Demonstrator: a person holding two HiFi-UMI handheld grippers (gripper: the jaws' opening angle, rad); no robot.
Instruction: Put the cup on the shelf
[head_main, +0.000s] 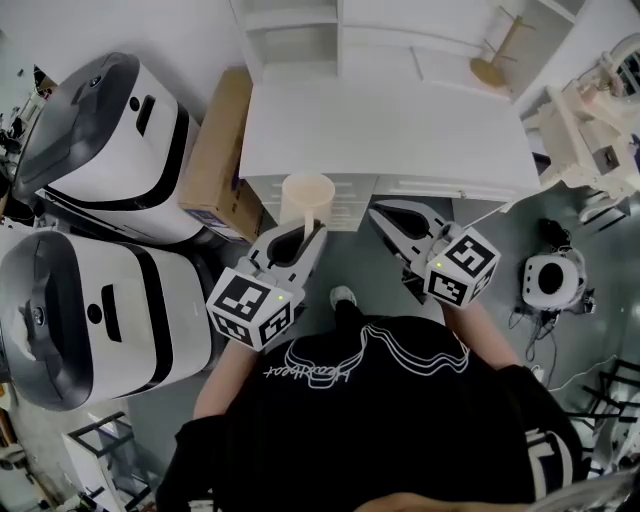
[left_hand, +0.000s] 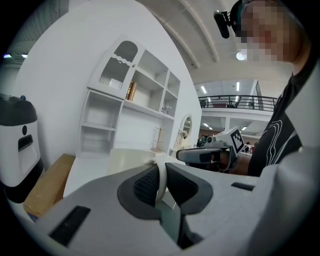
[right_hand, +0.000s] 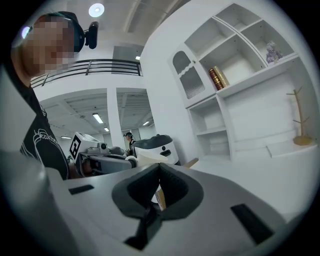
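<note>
Carrying step: the left tongs (head_main: 308, 236), clamped on the cup (head_main: 307, 196) handle, hold it at the table's (head_main: 400, 130) near edge, so next comes a lift to the far shelf (head_main: 290, 45) (right tongs (head_main: 380, 213) together, empty).

Matt cream cup (head_main: 307, 196), smooth white shelf (head_main: 385, 130), brown cardboard box (head_main: 215, 150).

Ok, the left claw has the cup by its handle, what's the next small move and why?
Probably carry the cup forward over the desk toward the shelf: the left claw grips its handle, but it hangs short of the desk's front edge.
</note>
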